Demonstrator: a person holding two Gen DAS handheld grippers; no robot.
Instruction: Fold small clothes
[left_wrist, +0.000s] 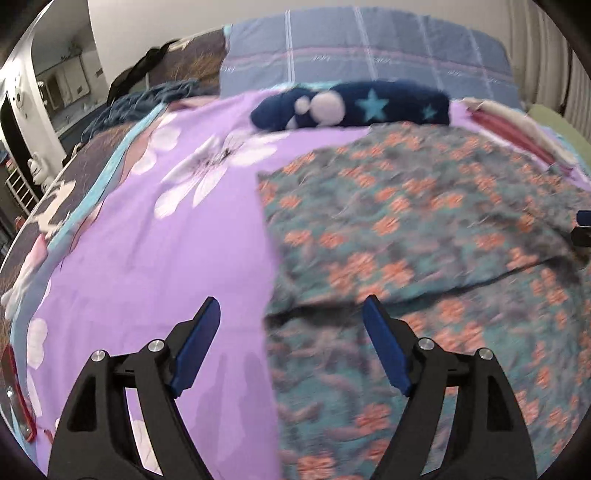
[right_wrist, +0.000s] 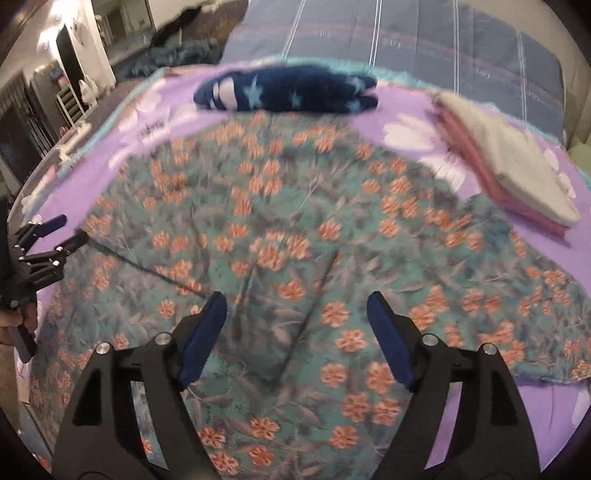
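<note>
Two tools are held open, nothing gripped: left tool (left_wrist: 290, 319), right tool (right_wrist: 297, 314) | floral garment (right_wrist: 295, 229) is spread on purple bed sheet (left_wrist: 166, 258) | star-patterned folded garment (right_wrist: 284, 90) lies beyond.

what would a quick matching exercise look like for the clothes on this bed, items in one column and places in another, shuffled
Items:
1. floral garment
2. star-print dark blue piece
3. pink and cream folded stack
4. left gripper

Places, as seen in the right wrist view:
A. far right of the bed
B. left edge, jaws open
C. spread across the middle
D. far end of the purple sheet

Pairs: 1-C, 2-D, 3-A, 4-B
</note>
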